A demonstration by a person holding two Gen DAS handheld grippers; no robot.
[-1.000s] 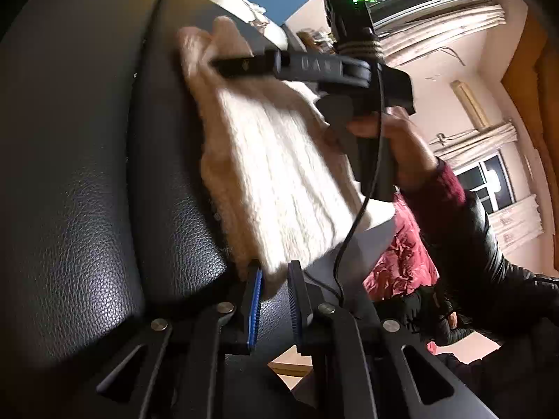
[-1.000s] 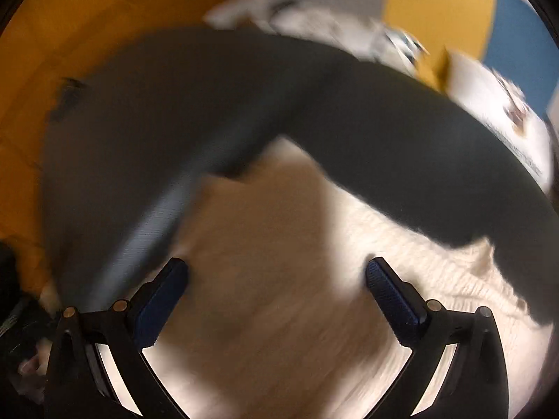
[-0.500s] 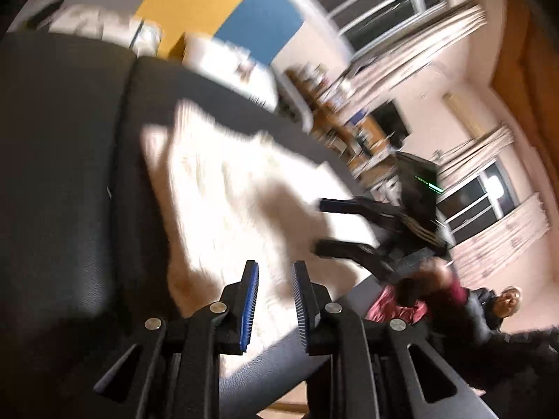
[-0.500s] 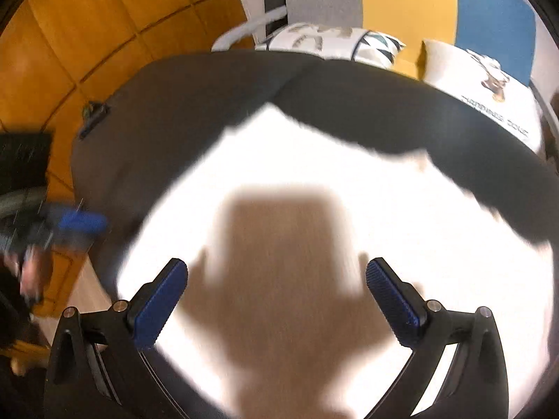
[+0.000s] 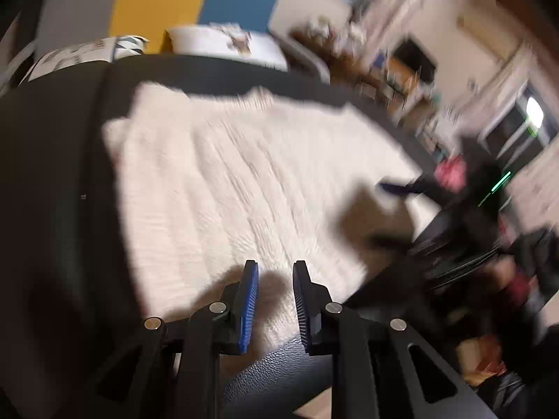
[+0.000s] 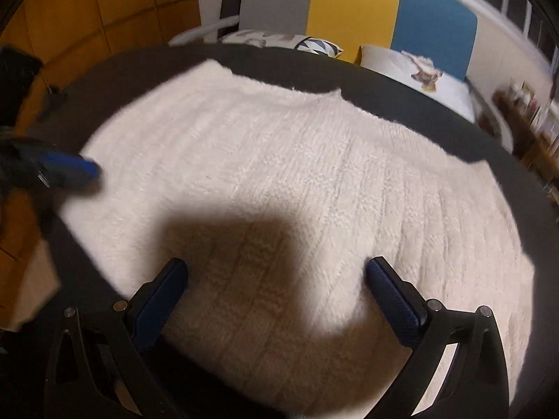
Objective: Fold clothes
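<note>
A cream knitted sweater [image 5: 244, 181] lies spread flat on a black leather seat [image 5: 52, 209]. My left gripper [image 5: 274, 269] hovers over its near edge, jaws a little apart with nothing between them. My right gripper [image 6: 276, 272] hangs above the sweater [image 6: 297, 160], wide open and empty, and throws a dark shadow on the knit. From the left wrist view the right gripper [image 5: 391, 214] shows blurred over the sweater's right end. From the right wrist view the left gripper's blue pads [image 6: 73, 169] show at the sweater's left edge.
Two printed cushions [image 6: 419, 70] rest behind the black seat [image 6: 401, 83], against a grey, yellow and blue backrest [image 6: 353, 3]. A person's dark sleeve [image 5: 524, 255] and shelves of clutter fill the right of the left wrist view. Wooden panelling stands on the left.
The sweater's hem was between my left jaws a second ago; they have let it go and widened. Both grippers have drawn back and up, and the sweater now lies flat.
</note>
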